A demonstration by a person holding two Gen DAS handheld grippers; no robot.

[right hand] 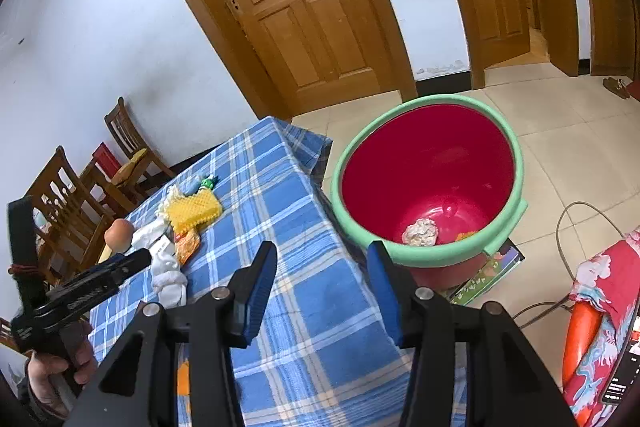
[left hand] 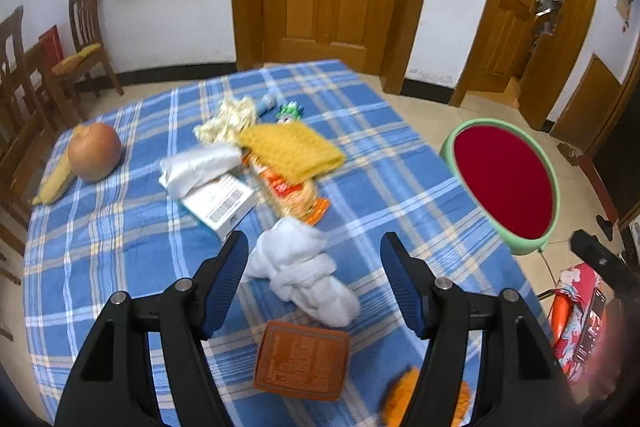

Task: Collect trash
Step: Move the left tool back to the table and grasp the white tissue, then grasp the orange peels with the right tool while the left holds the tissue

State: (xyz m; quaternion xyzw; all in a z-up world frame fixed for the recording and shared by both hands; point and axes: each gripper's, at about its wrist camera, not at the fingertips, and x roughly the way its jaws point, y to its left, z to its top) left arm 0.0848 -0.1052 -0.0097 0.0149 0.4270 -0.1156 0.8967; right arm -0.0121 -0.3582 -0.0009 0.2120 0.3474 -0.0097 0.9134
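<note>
Trash [left hand: 298, 269] litters a table covered in a blue checked cloth [left hand: 120, 247], from an apple [left hand: 94, 151] and a banana [left hand: 54, 183] at the far left, past a white box [left hand: 224, 205] and a yellow sponge [left hand: 290, 151], to a crumpled white tissue lying between the fingers of the left gripper [left hand: 314, 281]. Its jaws stand apart over the tissue, gripping nothing. A brown packet [left hand: 302, 361] lies just nearer the camera. At right, the red bucket with a green rim [right hand: 432, 183] stands on the floor beside the table, already holding what may be a ball of paper [right hand: 420, 231]. The right gripper [right hand: 322, 291] hangs open and empty near the table's edge. Lowering the left jaws squarely astride the tissue's bulk before closing should avoid pinching the cloth.
</note>
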